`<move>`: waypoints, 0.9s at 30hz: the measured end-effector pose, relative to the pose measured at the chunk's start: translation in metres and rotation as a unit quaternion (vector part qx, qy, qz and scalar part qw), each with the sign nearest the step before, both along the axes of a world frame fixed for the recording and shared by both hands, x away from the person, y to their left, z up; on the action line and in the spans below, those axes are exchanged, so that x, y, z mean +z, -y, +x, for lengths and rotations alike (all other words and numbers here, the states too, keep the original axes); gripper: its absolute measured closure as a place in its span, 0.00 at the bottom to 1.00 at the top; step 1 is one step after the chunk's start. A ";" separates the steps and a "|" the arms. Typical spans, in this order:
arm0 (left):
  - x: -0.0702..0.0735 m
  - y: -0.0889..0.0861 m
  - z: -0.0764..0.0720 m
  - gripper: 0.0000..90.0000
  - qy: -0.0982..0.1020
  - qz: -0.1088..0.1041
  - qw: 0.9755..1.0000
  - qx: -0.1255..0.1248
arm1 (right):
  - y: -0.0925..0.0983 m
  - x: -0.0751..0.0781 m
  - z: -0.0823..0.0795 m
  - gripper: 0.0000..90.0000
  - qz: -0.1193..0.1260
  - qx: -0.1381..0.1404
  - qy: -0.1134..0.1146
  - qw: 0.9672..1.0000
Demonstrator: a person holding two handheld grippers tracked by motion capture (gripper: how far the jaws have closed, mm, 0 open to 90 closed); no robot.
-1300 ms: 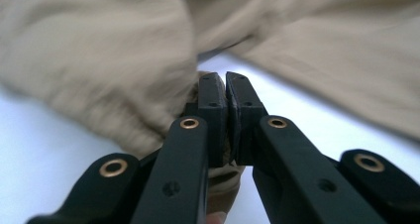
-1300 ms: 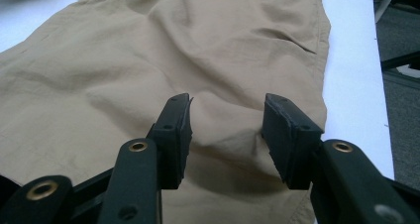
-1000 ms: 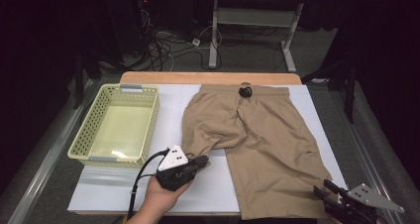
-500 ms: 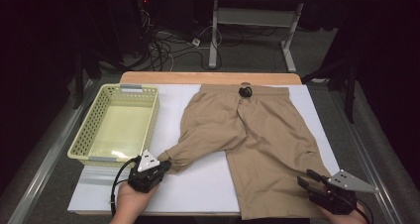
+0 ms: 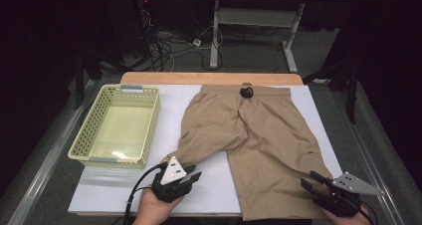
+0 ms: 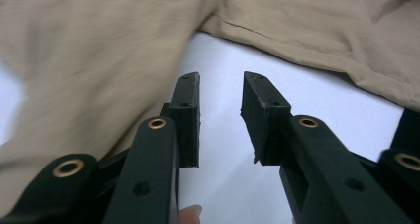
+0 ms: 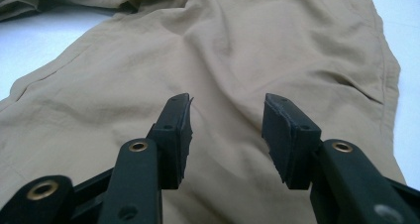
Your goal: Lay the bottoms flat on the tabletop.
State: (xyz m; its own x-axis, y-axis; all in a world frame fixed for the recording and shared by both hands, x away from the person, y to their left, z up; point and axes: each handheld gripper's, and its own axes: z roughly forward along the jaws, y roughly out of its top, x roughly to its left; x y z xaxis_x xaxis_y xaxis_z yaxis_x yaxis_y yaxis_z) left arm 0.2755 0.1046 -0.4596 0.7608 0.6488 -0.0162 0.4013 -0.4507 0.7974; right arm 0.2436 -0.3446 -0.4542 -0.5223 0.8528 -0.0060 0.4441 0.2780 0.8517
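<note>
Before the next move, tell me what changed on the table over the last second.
The left gripper dragged the folded leg of the khaki shorts out toward the near-left corner, straightening it partly, and its fingers have just been opening, with nothing between them now. The right gripper came forward over the other leg's hem, open. The yellow basket and the shorts' waistband stayed put.

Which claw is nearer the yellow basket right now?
Left. The left claw sits just below the basket's near right corner; the right claw is across the shorts, by the table's right edge.
</note>
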 end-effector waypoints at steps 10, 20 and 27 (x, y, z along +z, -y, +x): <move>-0.026 0.002 0.050 0.65 -0.012 0.082 0.995 0.053 | 0.006 -0.002 -0.010 0.62 -0.002 -0.010 -0.005 1.000; -0.026 -0.005 0.053 0.97 -0.015 0.077 0.994 0.074 | 0.012 -0.001 -0.021 0.62 0.001 -0.023 -0.002 1.000; -0.010 -0.001 0.039 0.98 -0.003 0.037 0.999 0.038 | 0.012 0.001 -0.023 0.62 0.002 -0.024 0.002 1.000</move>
